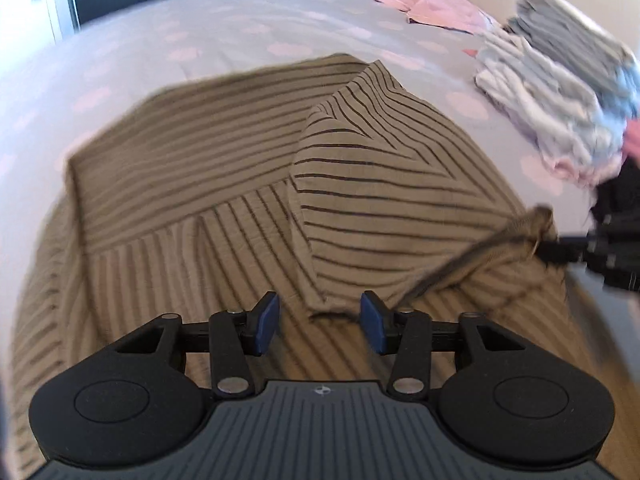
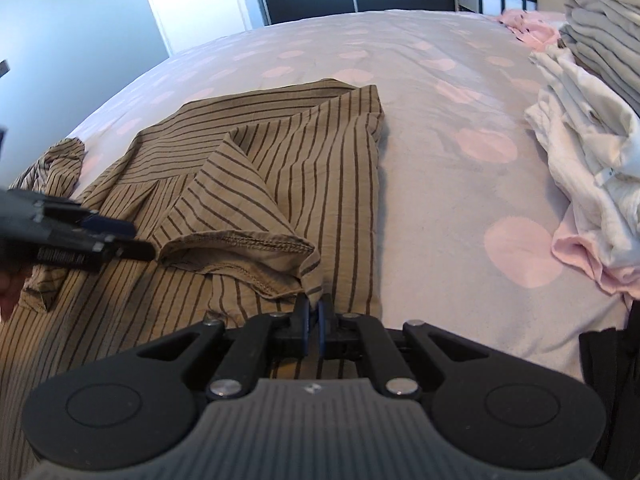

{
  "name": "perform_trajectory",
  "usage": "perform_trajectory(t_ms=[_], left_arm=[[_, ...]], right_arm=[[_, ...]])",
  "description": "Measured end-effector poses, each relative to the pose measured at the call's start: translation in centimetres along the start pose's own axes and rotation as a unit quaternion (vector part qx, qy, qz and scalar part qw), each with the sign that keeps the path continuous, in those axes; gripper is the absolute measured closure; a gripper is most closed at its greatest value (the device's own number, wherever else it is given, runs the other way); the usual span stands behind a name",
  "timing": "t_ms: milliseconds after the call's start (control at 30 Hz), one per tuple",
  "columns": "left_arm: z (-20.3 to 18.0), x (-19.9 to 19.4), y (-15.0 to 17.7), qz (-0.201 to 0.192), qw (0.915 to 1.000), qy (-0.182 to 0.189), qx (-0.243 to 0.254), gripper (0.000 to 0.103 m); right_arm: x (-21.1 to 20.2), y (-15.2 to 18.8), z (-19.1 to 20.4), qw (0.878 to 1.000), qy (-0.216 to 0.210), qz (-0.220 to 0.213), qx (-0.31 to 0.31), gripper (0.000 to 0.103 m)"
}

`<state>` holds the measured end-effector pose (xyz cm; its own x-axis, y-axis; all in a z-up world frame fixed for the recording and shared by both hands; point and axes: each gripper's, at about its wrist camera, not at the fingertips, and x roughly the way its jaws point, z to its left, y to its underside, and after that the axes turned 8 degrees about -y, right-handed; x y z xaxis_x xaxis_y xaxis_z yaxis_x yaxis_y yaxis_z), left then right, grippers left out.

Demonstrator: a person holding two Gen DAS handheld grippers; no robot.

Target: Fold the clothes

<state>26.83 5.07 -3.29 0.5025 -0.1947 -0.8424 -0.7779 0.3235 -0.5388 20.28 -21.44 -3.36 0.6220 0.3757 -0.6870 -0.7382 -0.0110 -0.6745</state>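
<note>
Sleeve hem [image 1: 328,308] of the striped shirt [image 1: 180,168] on the bed [image 1: 240,20] lies just ahead between my left jaws [image 1: 320,322], half open and nearer it. My right jaws [image 2: 314,316] are pinched on its other corner, hem running crosswise between us.

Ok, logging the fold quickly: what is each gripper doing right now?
Left gripper: open, holding nothing; the sleeve hem lies between its pads, untouched.
Right gripper: shut on a pinch of the striped shirt.
</note>
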Motion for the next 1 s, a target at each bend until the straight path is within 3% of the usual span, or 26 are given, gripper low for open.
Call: perform_trajectory(t_ms=[67, 133, 433, 633, 767, 1000], left_arm=[[0.3, 0.9, -0.4, 0.017, 0.9997, 0.013, -0.009, 0.093], [0.8, 0.9, -1.0, 0.014, 0.9994, 0.021, -0.022, 0.101], [3.8, -3.3, -6.3, -0.034, 0.9931, 0.066, -0.090, 0.102], [3.1, -3.8, -12.6, -0.059, 0.9905, 0.072, -0.102, 0.102], [0.1, -2.0, -16.3, -0.042, 0.9948, 0.050, -0.079, 0.102], [-3.6, 3.9, -17.7, -0.011, 0.9972, 0.047, -0.057, 0.102]], right_arm=[[0.1, 0.1, 0.3, 1.000, 0.001, -0.001, -0.016, 0.097], [0.0, 0.1, 0.6, 0.999, 0.002, -0.003, -0.032, 0.097], [-1.1, -0.1, 2.4, 0.997, -0.037, -0.033, -0.064, 0.097], [-0.5, -0.4, 1.5, 0.994, -0.104, -0.039, 0.015, 0.097], [-0.3, -0.8, 0.5, 0.986, -0.141, -0.052, 0.074, 0.097], [-0.6, -0.4, -1.0, 0.986, -0.115, -0.054, 0.106, 0.097]])
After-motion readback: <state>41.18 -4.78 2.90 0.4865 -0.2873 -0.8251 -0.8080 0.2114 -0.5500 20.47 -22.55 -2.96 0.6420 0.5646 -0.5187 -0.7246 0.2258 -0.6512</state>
